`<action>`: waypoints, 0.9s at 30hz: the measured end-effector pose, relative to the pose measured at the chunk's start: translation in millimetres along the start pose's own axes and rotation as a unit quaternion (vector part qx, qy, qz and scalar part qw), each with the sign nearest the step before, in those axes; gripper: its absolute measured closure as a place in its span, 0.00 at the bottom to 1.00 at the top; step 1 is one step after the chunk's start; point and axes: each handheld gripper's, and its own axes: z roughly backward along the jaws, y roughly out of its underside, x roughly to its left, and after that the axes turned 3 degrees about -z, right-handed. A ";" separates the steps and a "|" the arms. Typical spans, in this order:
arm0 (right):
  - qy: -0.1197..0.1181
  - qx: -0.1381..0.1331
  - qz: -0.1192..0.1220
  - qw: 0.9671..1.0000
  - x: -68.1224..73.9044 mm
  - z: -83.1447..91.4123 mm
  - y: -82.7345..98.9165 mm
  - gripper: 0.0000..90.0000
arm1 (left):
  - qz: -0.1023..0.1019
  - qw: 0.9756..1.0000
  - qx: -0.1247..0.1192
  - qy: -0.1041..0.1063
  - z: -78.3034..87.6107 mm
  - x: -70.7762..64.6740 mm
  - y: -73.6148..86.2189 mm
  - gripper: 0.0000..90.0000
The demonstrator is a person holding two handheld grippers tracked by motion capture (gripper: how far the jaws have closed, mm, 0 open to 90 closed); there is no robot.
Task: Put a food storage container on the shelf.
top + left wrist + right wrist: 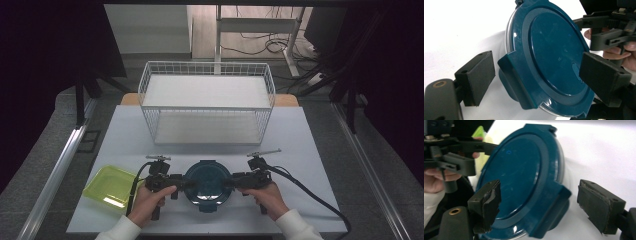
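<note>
A round container with a dark teal lid (pixel 207 184) stands at the front middle of the white table (pixel 300 145). My left gripper (pixel 183 184) is at its left edge and my right gripper (pixel 231 181) at its right edge. In the left gripper view the left gripper (pixel 539 68) is open, with the lid (pixel 551 47) and one of its latch tabs (pixel 515 81) between the pads, untouched. In the right gripper view the right gripper (pixel 540 195) is also open, straddling the opposite latch tab (pixel 554 213) of the lid (pixel 516 177). A clear rim shows under the lid.
A yellow-green shallow tray (pixel 109 185) lies at the front left of the table. A white wire two-level rack (pixel 206 102) stands at the back middle. Each gripper's cable (pixel 310 192) trails toward the front edge. Dark floor and rails flank the table.
</note>
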 end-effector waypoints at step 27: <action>-0.037 0.045 -0.052 0.997 -5.6 -17.3 5.6 0.23 | 0.032 0.999 0.028 0.016 -16.3 4.5 4.2 0.22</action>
